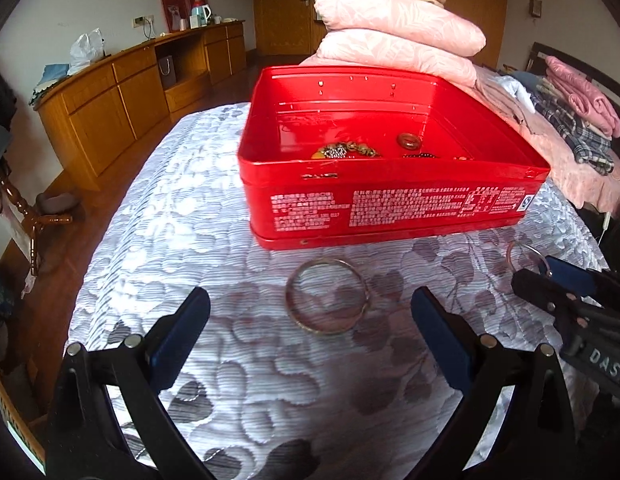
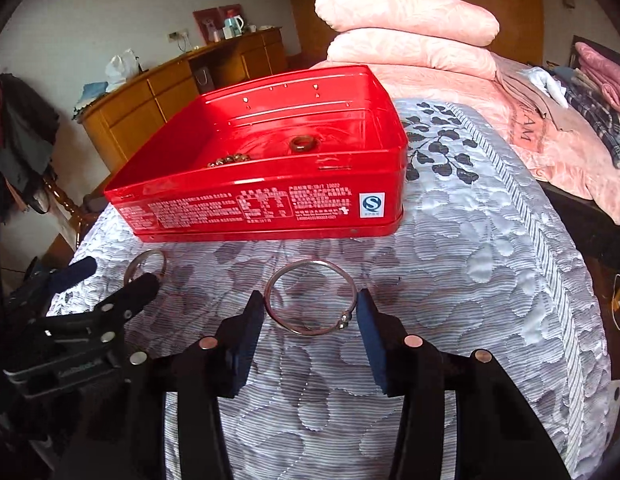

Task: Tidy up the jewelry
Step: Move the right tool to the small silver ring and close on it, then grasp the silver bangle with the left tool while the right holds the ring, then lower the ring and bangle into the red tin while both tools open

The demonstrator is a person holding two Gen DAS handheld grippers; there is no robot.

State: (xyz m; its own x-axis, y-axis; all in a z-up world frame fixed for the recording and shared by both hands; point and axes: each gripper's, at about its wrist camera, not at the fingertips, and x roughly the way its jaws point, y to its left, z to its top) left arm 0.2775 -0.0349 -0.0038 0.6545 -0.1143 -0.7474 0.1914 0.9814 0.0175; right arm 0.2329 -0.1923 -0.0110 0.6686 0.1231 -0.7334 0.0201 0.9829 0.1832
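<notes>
A red open tin (image 1: 389,200) (image 2: 250,204) stands on the quilted bed cover. It holds bead bracelets (image 1: 349,151) (image 2: 230,159) and a brown ring (image 1: 407,141) (image 2: 304,143). In front of it a gold-toned bangle (image 1: 327,298) (image 2: 146,266) lies flat on the cover. My left gripper (image 1: 310,292) (image 2: 122,271) is open, and its fingertips stand either side of that bangle without touching it. A thin silver bangle (image 2: 310,298) (image 1: 521,256) with a bead clasp sits between the blue pads of my right gripper (image 2: 310,296) (image 1: 537,270), which press on both its sides.
Stacked pink pillows (image 1: 397,32) (image 2: 409,36) rise behind the tin. Folded clothes (image 1: 581,120) lie at the far right. A wooden cabinet (image 1: 110,92) runs along the left wall, beyond the bed's left edge. The bed cover (image 2: 469,240) drops off at the right.
</notes>
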